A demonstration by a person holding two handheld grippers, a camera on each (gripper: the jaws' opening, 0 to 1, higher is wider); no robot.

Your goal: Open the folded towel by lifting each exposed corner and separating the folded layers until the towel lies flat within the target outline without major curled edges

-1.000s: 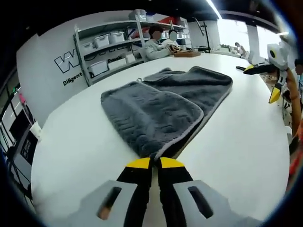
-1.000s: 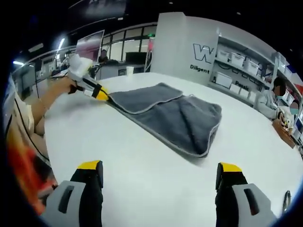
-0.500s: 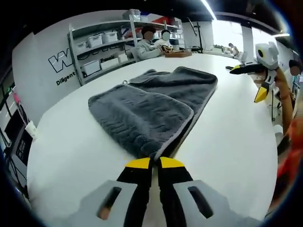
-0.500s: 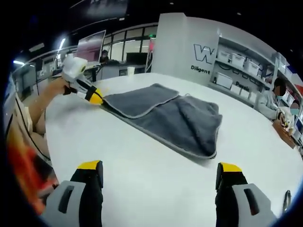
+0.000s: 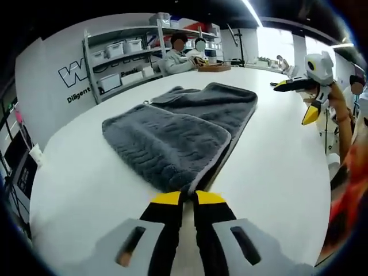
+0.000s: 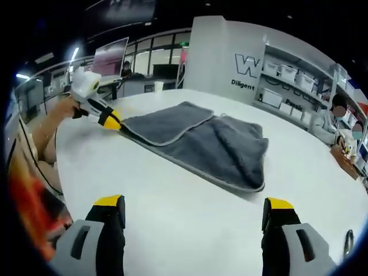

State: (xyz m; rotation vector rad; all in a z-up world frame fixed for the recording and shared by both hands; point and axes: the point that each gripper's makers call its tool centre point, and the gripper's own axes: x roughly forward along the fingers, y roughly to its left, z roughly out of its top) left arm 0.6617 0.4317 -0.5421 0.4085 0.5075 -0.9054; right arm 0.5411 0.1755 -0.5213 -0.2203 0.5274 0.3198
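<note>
Bright, even indoor light falls from long ceiling strip lamps [image 5: 253,11] and from blown-out windows [image 5: 276,40] at the back. The glossy white tabletop [image 6: 190,213] shows soft sheen and faint shadows. Fisheye bending curves straight lines near the edges, where an orange-red smear [image 6: 26,207] is blurred; centres stay sharp.

The left tongs [image 5: 188,198], yellow-tipped black jaws pressed together, pinch the near corner of the folded grey plush towel [image 5: 172,138]. The right tongs [image 6: 194,210] hover off the towel's long side, jaws spread wide apart, gripping nothing
</note>
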